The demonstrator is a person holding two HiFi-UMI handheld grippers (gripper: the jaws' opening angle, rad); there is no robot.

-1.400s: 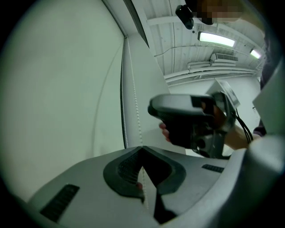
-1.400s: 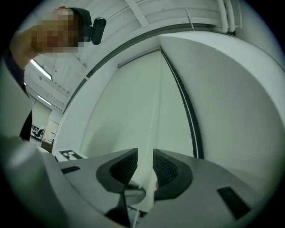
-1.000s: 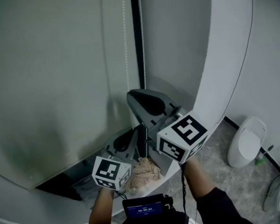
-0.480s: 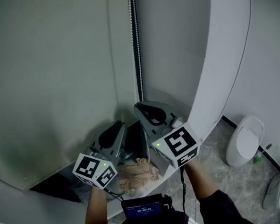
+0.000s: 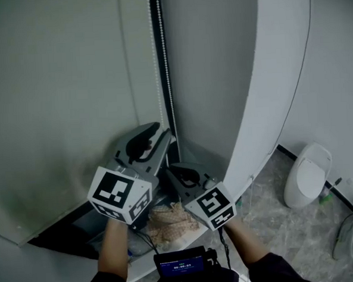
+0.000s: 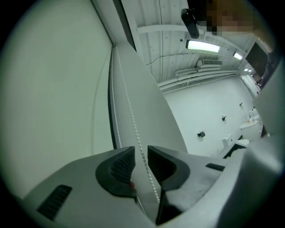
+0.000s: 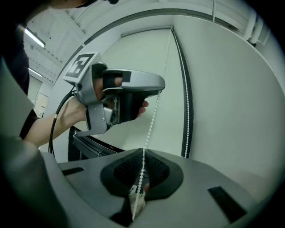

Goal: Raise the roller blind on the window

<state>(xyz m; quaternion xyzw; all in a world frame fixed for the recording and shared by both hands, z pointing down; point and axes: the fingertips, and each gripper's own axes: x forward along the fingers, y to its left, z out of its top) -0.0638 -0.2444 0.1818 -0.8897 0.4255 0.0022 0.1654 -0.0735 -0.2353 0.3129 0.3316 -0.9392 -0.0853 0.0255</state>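
The bead chain (image 5: pixel 166 78) hangs along the right edge of the blind (image 5: pixel 54 85), which is down over the window. It looks thin, light and limp, so it probably slips unless pinched squarely on the beads. The right gripper (image 7: pixel 143 156) is pressed together on one strand low down, while the left gripper (image 6: pixel 141 153), higher up, is slightly spread with the strand loose between its jaws — a gap only its own view shows, the head view giving just their heights.

We find no text that we can read with certainty: the small black device's dark screen (image 5: pixel 183 266) shows a line of pale digits, too small to make out.
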